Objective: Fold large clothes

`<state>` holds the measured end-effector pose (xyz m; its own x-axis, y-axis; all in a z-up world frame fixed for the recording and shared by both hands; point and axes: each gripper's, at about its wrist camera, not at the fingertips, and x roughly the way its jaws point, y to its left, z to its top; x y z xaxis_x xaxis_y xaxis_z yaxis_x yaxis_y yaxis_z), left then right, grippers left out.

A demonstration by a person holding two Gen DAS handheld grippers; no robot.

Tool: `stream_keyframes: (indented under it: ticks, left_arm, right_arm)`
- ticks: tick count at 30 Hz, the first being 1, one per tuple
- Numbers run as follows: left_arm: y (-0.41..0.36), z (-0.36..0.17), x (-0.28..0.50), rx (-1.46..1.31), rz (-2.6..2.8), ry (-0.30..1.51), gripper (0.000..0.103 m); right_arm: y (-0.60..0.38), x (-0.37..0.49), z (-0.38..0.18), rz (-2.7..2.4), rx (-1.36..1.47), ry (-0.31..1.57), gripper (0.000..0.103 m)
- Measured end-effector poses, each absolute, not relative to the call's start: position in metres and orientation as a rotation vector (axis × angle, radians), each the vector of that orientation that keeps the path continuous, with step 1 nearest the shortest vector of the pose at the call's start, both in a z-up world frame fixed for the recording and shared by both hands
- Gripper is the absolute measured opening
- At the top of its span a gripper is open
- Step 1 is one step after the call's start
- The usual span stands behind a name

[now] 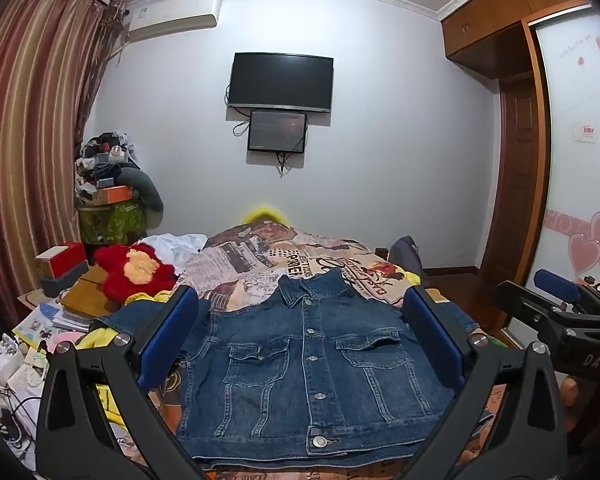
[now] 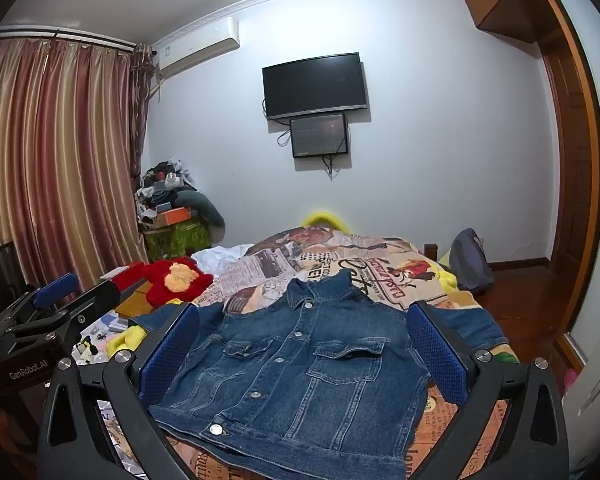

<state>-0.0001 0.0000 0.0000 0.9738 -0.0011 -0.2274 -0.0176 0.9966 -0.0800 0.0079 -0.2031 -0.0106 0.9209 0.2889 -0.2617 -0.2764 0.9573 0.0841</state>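
- One denim jacket (image 1: 312, 364) lies flat, front up and buttoned, on the bed (image 1: 260, 256) with its newsprint-pattern cover.
- Its long axis runs away from the cameras: collar (image 1: 306, 284) toward the far wall, hem (image 1: 320, 440) nearest the grippers.
- One sleeve spreads out to each side, partly hidden behind the gripper fingers.
- Two flap pockets show on the chest; five metal buttons can be counted down the placket in the left wrist view.
- Left gripper (image 1: 300, 344): jaws spread fully wide, blue pads apart on either side of the jacket's body, gripping nothing; whether the pads touch the denim cannot be told.
- Right gripper (image 2: 304, 352): likewise released, wide apart, holding nothing.
- Each gripper shows at the edge of the other's view.
- Two dark screens hang on the wall, the TV (image 1: 281, 82) above the smaller one (image 1: 277, 131).
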Motion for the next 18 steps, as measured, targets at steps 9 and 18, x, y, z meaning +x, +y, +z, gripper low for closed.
stream_keyframes:
  ticks: [9,18]
  left_arm:
    - [-0.0007,-0.0008,-0.0017,-0.082,0.007,0.228,0.103]
    - [-0.0001,-0.0001,0.0006,-0.079,0.005,0.229,0.103]
  right_arm:
    - [-0.2047,0.007,-0.0096,0.29,0.047,0.275,0.103]
    - [-0.2014,0.0093,-0.0119,0.289,0.049,0.276,0.103]
